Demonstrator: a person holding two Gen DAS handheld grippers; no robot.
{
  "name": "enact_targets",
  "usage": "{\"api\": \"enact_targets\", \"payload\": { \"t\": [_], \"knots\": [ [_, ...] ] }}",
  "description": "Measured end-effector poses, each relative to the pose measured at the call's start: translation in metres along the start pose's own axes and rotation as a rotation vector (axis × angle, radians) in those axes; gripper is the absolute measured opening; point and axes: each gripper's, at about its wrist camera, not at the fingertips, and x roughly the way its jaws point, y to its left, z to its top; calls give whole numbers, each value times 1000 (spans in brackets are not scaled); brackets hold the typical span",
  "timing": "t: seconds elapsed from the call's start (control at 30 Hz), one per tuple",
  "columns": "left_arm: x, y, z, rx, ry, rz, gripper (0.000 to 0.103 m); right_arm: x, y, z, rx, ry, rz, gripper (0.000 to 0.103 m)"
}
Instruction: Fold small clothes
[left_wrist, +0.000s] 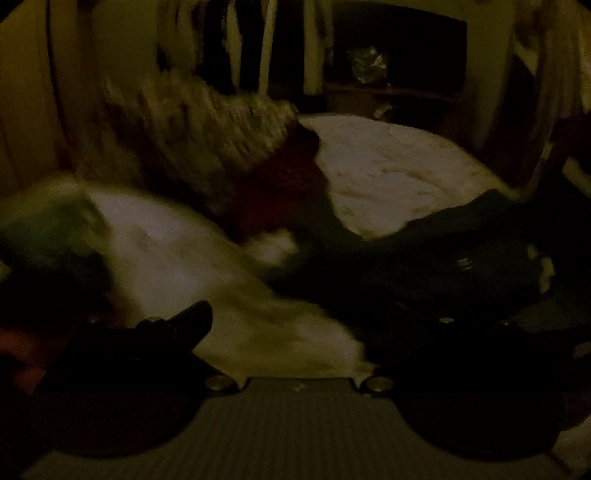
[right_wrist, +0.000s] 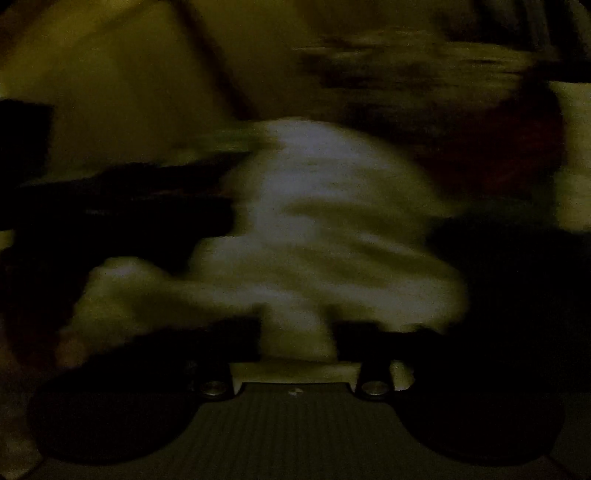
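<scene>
Left wrist fisheye: dim, partly blurred view along the left hand-held gripper (left_wrist: 295, 325). One dark finger (left_wrist: 184, 325) shows at lower left; the other is lost against a dark garment (left_wrist: 424, 266), so whether the jaws stand apart or together cannot be told. A pale cloth (left_wrist: 207, 266) lies on the bed (left_wrist: 399, 170) directly ahead of the fingers and runs away to the left, its near edge reaching the gripper's base. The dark garment lies to the right of it, spread beyond the hidden finger. A dark red item (left_wrist: 280, 184) sits farther ahead, and behind that a pale ribbed pillow or knit (left_wrist: 221, 125). A dark shelf unit (left_wrist: 399, 55) stands well beyond.

Right wrist fisheye: heavily motion-blurred view along the right hand-held gripper (right_wrist: 295, 332). Its fingers appear only as dark masses at lower left and lower right, set wide apart. The pale cloth (right_wrist: 325, 229) fills the middle ahead, and a narrow part of it passes down between the fingers; no pad can be seen pressing on it. Dark fabric (right_wrist: 509, 266) lies to the right, a reddish patch (right_wrist: 517, 147) beyond it.
</scene>
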Motion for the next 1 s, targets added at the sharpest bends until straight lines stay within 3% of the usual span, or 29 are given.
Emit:
{"api": "enact_targets", "payload": {
  "t": [0.07,0.13,0.2,0.4,0.47,0.53,0.67,0.73,0.87,0.93,0.97,1.0],
  "knots": [
    [35,3,-6,-78,64,-85,103,-21,-16,-10,19,-40,-139,103],
    [72,0,-11,-84,119,-82,96,-47,-30,-24,47,-59,-203,103],
    [108,-11,-11,-31,176,-31,86,-75,-43,-41,102,-51,-321,103],
    [171,-30,-16,-59,318,-136,76,-132,-81,-94,289,-67,-526,103],
    [184,-31,-20,-70,348,-117,63,-143,-91,-104,346,-81,-547,103],
    [192,-27,-25,-78,381,-93,44,-146,-97,-110,376,-91,-551,103],
    [198,-21,-28,-123,397,-129,42,-144,-104,-112,401,-84,-561,103],
    [204,-20,-25,-163,398,-165,35,-140,-107,-113,416,-77,-557,103],
    [223,-28,-18,-165,422,-199,35,-143,-105,-115,429,-76,-558,103],
    [232,-29,-17,-198,443,-254,34,-145,-106,-116,442,-82,-554,103],
    [236,-31,-17,-196,455,-261,31,-145,-107,-118,450,-84,-552,103],
    [239,-33,-18,-180,460,-238,19,-144,-108,-118,455,-83,-552,103]
  ]
}}
